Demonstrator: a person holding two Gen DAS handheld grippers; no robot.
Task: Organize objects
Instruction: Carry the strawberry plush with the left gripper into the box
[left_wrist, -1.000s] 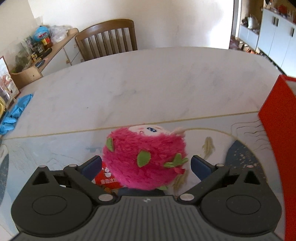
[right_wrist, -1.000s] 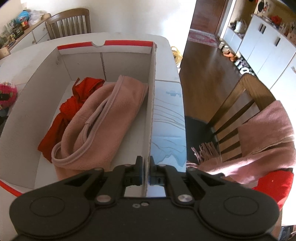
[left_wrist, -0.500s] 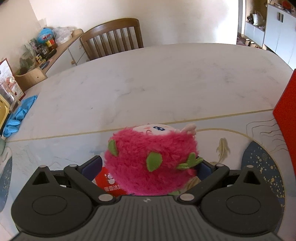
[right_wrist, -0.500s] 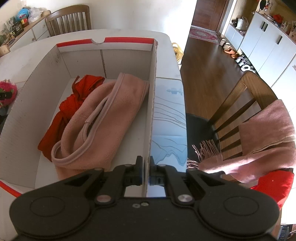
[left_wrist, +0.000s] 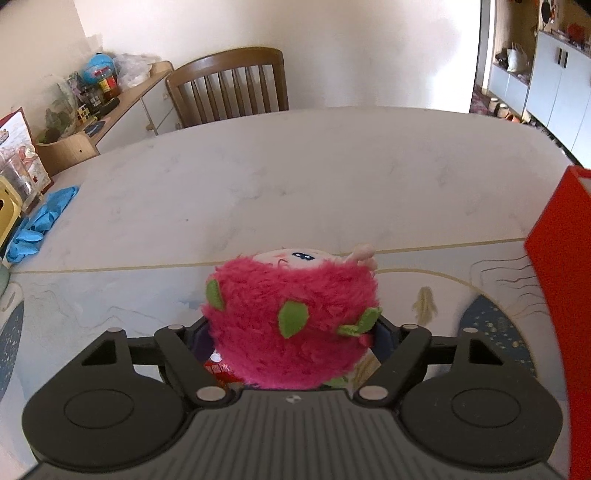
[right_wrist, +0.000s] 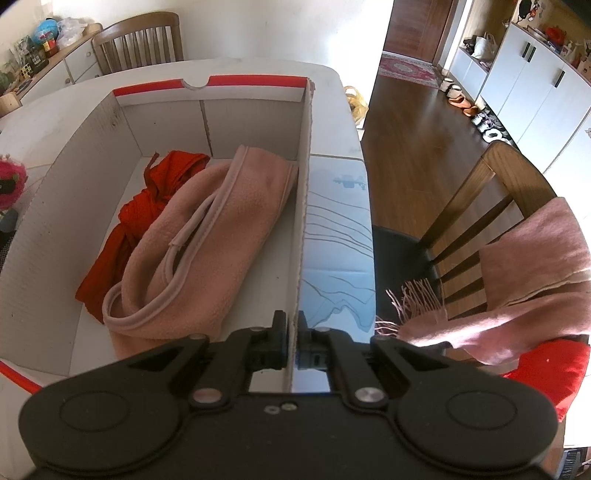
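My left gripper (left_wrist: 291, 332) is shut on a fuzzy pink plush toy (left_wrist: 291, 317) with green leaves and holds it above the patterned table mat (left_wrist: 491, 317). A red packet (left_wrist: 221, 371) shows just under the toy. The toy also shows at the left edge of the right wrist view (right_wrist: 11, 184). My right gripper (right_wrist: 291, 332) is shut on the right wall (right_wrist: 303, 206) of a white cardboard box with red trim. Inside the box lie a pink fleece cloth (right_wrist: 207, 240) and a red cloth (right_wrist: 147, 199).
The box's red outer side (left_wrist: 561, 295) stands at the right in the left wrist view. Blue gloves (left_wrist: 40, 221) lie at the table's left edge. A wooden chair (left_wrist: 229, 88) stands behind the table. Another chair with a pink scarf (right_wrist: 517, 280) is right of the table.
My left gripper's jaws have closed on the plush toy and lifted it off the table. The right gripper keeps its hold on the box wall and has not moved.
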